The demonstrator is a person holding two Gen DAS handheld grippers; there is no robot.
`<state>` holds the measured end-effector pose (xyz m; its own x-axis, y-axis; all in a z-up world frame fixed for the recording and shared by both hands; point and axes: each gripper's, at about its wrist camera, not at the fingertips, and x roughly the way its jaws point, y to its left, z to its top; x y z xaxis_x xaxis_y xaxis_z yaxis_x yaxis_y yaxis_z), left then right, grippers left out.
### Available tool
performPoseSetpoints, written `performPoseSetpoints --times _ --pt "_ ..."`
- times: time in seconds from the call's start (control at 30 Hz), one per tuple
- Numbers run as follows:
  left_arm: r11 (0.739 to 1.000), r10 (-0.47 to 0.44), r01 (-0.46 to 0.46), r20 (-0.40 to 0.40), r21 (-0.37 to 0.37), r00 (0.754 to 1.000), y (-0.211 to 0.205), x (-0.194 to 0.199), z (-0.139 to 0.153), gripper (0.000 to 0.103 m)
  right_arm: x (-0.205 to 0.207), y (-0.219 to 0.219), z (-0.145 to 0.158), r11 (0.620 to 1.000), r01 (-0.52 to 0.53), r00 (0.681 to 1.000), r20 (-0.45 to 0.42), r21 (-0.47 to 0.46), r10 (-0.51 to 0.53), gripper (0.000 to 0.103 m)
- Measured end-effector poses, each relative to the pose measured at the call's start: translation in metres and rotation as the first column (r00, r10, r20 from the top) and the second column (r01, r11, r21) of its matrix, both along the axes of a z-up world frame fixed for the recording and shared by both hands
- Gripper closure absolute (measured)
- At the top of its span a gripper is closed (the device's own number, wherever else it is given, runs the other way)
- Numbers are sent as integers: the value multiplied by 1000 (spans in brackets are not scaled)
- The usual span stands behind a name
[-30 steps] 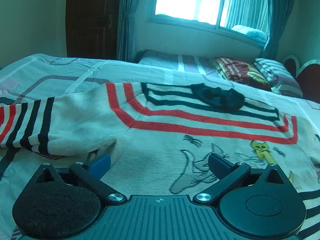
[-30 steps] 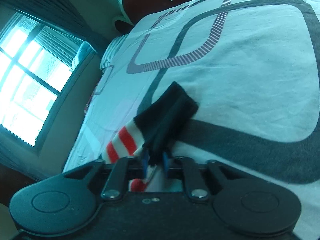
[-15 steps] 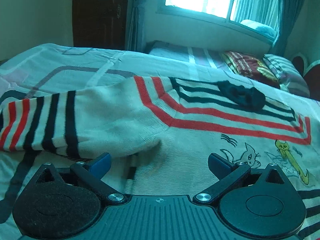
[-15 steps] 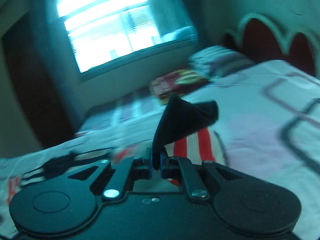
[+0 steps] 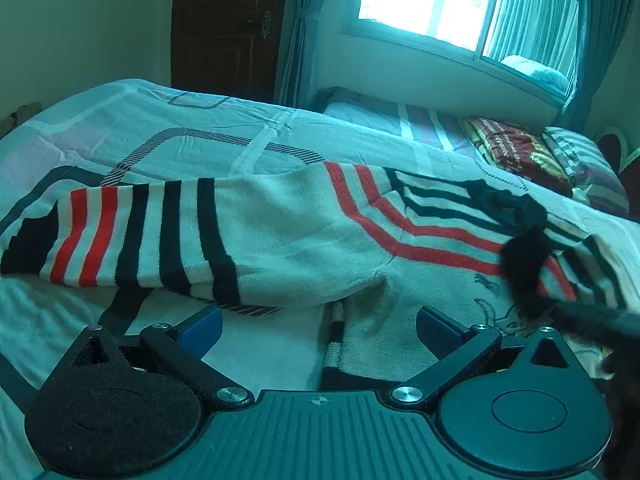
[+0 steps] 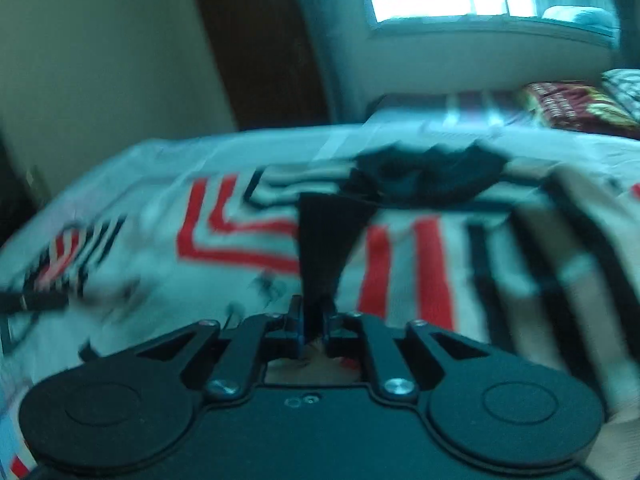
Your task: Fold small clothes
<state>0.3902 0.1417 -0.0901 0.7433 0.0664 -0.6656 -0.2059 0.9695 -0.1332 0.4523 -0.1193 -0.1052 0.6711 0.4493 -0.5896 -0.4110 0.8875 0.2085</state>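
My right claw (image 6: 314,326) is letting go, black cuff (image 6: 328,240) between its tips. My left claw (image 5: 318,326) is wide open over the sweater (image 5: 304,232). No words to read.

A patterned bed (image 5: 248,128) carries a striped knit sweater (image 5: 288,236) and pillows (image 5: 520,152).

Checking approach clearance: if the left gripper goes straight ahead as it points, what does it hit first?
Probably the cream knitted sweater with red and black stripes, near its hem; the open left gripper holds nothing. Depth is uncertain.
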Motion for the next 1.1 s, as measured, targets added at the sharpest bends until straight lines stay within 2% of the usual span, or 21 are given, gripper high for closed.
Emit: performPoseSetpoints --times 0.07,0.17,0.27,0.3,0.33,0.37,0.4,0.43,0.63,0.67,0.7,0.73,0.77,0.83,0.93,0.97,1.03,1.1 --pt "1000 -7 8 10 -16 1000 -4 4 1 0 -17 7 -2 999 -44 998 52 -30 45 70" --pt "996 -46 48 34 -71 998 -17 15 1 0 -31 -2 6 999 -50 995 85 -21 52 78" --pt "980 -115 122 53 -158 992 -41 36 -5 0 -42 -22 12 1000 7 994 112 -7 -6 76" --pt "970 -138 145 48 -197 989 -50 44 -10 17 -45 -31 15 999 31 993 110 7 -32 77" --pt "953 -161 164 34 -253 986 -58 53 -16 44 -45 -41 16 998 55 993 106 22 -57 77" --pt "931 -179 173 11 -320 984 -65 63 -24 50 -48 -49 18 997 74 992 103 31 -77 76" --pt "915 -186 170 -9 -365 982 -73 71 -31 50 -50 -59 17 995 91 991 98 39 -95 76" --pt "911 -189 168 -18 -377 982 -82 76 -37 50 -52 -65 17 994 102 990 94 44 -106 76" --pt "908 -151 138 -1 -396 989 -103 109 -46 50 -69 -107 14 982 174 981 69 66 -179 76" --pt "912 -164 154 5 -381 986 -106 114 -46 57 -71 -112 14 979 190 979 64 72 -195 76" --pt "917 -187 175 1 -359 982 -108 118 -46 96 -73 -118 14 976 205 976 62 78 -210 76" --pt "913 -201 186 -4 -363 980 -109 122 -45 95 -75 -124 15 972 219 972 60 87 -225 76" --pt "911 -200 195 24 -364 979 -108 122 -41 95 -77 -129 16 968 233 969 58 98 -239 76" --pt "927 -207 221 79 -302 975 -106 116 -27 95 -80 -144 19 957 260 962 46 132 -268 76" --pt "934 -222 240 97 -264 970 -100 107 -16 95 -82 -172 20 920 324 944 -19 221 -328 68" --pt "937 -231 244 82 -250 970 -98 107 -18 95 -80 -182 17 900 345 938 -72 267 -339 63" --pt "936 -231 235 47 -263 972 -92 108 -25 95 -75 -205 7 836 410 912 -175 364 -371 63" --pt "932 -225 222 22 -286 974 -87 106 -33 95 -68 -221 -2 773 467 884 -236 430 -403 64"
